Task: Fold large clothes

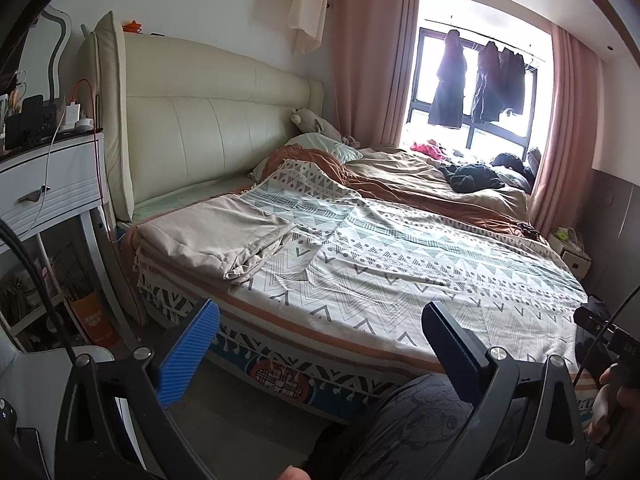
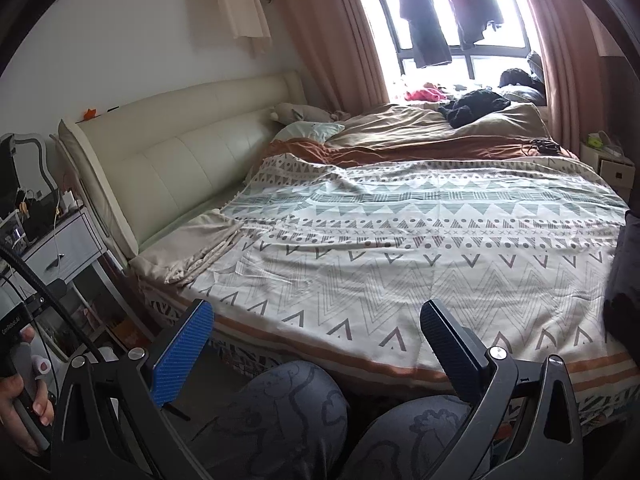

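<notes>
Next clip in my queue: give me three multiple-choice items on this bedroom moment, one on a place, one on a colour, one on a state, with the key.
1. Where does the beige garment lie?
A. on the patterned bedspread, at the headboard end
B. on the floor
C. hung at the window

2. What colour are the curtains?
A. green
B. pink
C. black

3. How do the two grippers stand?
A. both shut on cloth
B. left shut, right open
C. both open, holding nothing

Key:
1. A: the left wrist view shows it in flat layers on the bedspread, near the cream headboard.
2. B: pink drapes frame the window on both sides.
3. C: the left gripper and right gripper each show fingers spread wide apart, nothing between them, short of the bed.
</notes>
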